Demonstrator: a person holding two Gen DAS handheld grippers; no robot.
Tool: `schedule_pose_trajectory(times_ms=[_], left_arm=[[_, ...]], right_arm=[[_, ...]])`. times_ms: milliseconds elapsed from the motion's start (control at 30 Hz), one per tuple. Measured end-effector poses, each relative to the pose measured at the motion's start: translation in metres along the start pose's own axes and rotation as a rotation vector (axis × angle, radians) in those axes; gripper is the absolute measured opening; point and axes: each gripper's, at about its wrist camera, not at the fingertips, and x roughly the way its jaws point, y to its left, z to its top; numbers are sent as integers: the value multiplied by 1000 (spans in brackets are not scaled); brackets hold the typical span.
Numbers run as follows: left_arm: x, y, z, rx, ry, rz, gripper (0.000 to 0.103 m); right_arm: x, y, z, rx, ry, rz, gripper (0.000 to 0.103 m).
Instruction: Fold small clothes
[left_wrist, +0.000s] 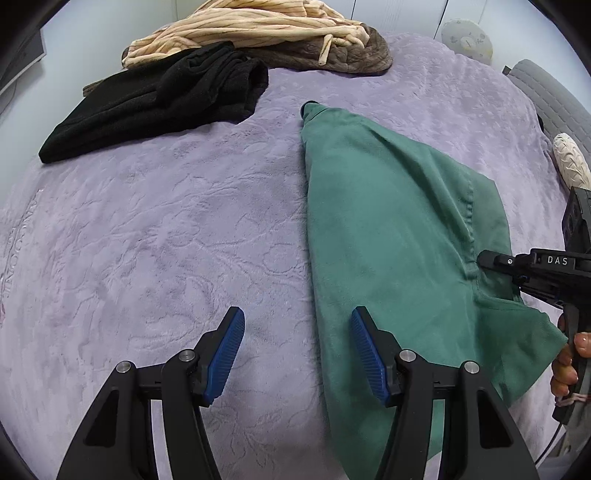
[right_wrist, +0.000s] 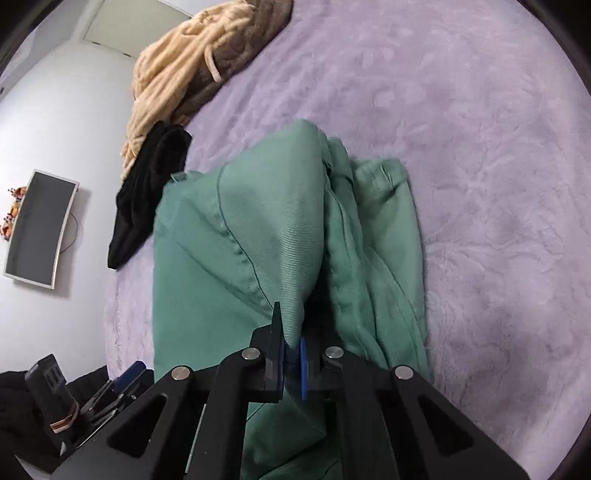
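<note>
Jaws of the right gripper (right_wrist: 293, 354) clamp the green garment (right_wrist: 229, 236); the left gripper (left_wrist: 297, 354) gapes wide.

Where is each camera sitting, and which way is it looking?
Left wrist: sits on the left claw, looking along its open fingers over the purple blanket; the person's right hand shows at the edge.
Right wrist: sits on the right claw, looking along its fingers, shut on the green garment; no hand shows.
Both see the green garment, the black garment and the cream striped garment.
</note>
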Motion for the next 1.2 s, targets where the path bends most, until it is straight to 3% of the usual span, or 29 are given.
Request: schedule_pose_trajectory(times_ms=[67,167,233,300,333,400,433,500,533,567,700,733,767,800,833,967,1133,1200], left_arm=[[-2,2,-2,-4,-3,-1,61],[-4,-3,-4,16,-17,-10,61],[5,-10,-6,30,-1,-4,62],[9,-16,-9,23,-9,-12,69],[10,-19,-10,23,-25,13,82],[10,-19,-11,22,-35,36,84],[10,-17,-12,17,-26,35,84],[8,-12,-13,13,-17,29,84],[7,-10,-13,17,-13,32,84],[5,-8,-13,19,-11,37,84],[-5,-1,-15,9,-16,39,84],[-8,0,-15,5,-20,34,84],[-10,-1,-14,3,-22,29,84],[-12,-4,-14,5,-25,23,84],[-13,-7,-13,18,-41,16,84],[-15,-24,-17,69,-47,5,84],[3,-29,-44,105,-13,21,85],[9,-26,-54,98,-19,32,96]], right_arm=[[-12,5,13,-45,-47,-2,6],[-1,-7,28,-46,-11,-49,6],[11,-18,26,-75,24,-131,6],[16,-34,22,-32,63,-119,6],[10,-40,21,6,58,-87,6],[-10,-42,16,51,28,-52,11],[-24,-40,12,59,22,-37,16],[-55,-33,-4,56,4,15,36],[-67,-28,-11,47,-3,25,62],[-78,-22,-20,30,-13,35,73],[-88,-11,-51,-10,61,58,71],[-80,-11,-56,-16,98,52,61],[-72,-10,-60,-23,135,40,30],[-68,-10,-63,-21,160,28,14],[-67,-11,-67,-22,167,9,11],[-69,-21,-78,-88,150,-130,9],[-37,-65,-106,-60,231,-207,8],[-35,-71,-110,-54,224,-198,9]])
